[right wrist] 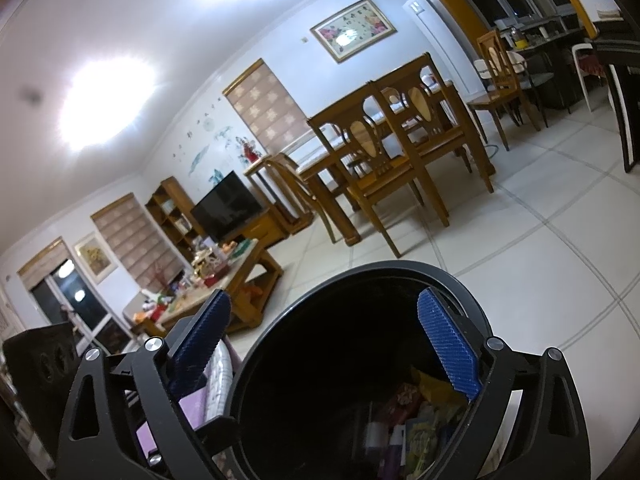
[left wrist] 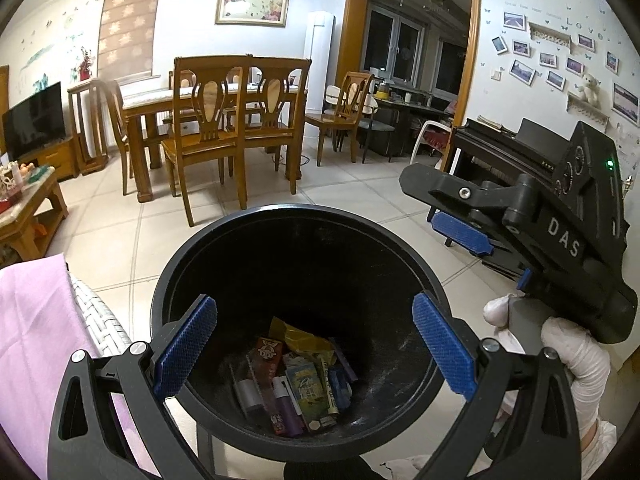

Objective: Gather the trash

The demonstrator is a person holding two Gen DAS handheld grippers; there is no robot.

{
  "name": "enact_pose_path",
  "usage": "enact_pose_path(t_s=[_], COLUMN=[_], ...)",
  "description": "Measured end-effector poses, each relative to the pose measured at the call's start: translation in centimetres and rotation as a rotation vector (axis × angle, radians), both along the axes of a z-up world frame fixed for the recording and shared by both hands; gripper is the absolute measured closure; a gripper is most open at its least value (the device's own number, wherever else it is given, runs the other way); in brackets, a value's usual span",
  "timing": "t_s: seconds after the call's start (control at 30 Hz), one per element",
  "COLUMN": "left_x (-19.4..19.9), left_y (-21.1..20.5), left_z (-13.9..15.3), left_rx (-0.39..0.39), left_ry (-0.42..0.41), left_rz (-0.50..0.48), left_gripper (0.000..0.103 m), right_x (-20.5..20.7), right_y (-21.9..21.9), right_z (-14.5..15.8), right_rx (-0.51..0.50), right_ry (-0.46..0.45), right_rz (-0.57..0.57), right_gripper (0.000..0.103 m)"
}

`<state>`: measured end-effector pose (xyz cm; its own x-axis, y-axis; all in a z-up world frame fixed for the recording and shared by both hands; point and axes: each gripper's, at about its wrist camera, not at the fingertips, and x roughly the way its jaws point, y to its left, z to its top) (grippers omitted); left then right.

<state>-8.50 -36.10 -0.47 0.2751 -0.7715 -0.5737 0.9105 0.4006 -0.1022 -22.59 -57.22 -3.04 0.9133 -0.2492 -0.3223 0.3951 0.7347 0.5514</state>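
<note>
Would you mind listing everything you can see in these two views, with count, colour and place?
Trash bin: one, black, on the floor directly below both grippers.
Trash: several wrappers and small packs, mixed colours, at the bin's bottom.
Dining table: one, wooden, across the room.
Dining chairs: several, wooden, around the table.
Television: one, black, far left.
Coffee table: one, wooden, cluttered, left.
Pink cloth: one, beside the bin.
Left hand-held gripper: black, blue pads, open over the bin.
Right hand-held gripper: same, open, empty.

A round black bin (left wrist: 280, 240) stands upright on the floor, wrappers and packets (left wrist: 296, 380) heaped inside.
</note>
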Motion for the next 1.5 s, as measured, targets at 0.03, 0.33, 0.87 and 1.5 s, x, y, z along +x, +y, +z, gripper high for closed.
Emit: enact_pose_path(t_s=[0.03, 0.33, 0.87, 1.5], left_x=[-0.1, 1.1, 7.8, 11.5], left_y=[0.3, 7.0, 29.0, 36.2], left_z=[0.2, 3.0, 4.0, 1.3], left_rx=[-0.005, -0.11, -0.041, -0.029], left_ry=[-0.004, -0.069, -0.256, -0.232], left_rz=[0.002, 0.144, 0.852, 1.075], left_gripper=[0.005, 0.005, 0.005, 0.005], right_x=[-0.1, 2.0, 14.5, 20.2], right_y=[0.2, 2.9, 22.2, 33.7], right_z=[0.1, 1.8, 7.2, 5.9], right_rx=[-0.003, -0.042, -0.319, -0.551], right_ry=[0.001, 0.014, -0.04, -0.145], right_rz=[0.001, 0.075, 0.435, 0.488], right_gripper=[0.009, 0.008, 0.005, 0.005])
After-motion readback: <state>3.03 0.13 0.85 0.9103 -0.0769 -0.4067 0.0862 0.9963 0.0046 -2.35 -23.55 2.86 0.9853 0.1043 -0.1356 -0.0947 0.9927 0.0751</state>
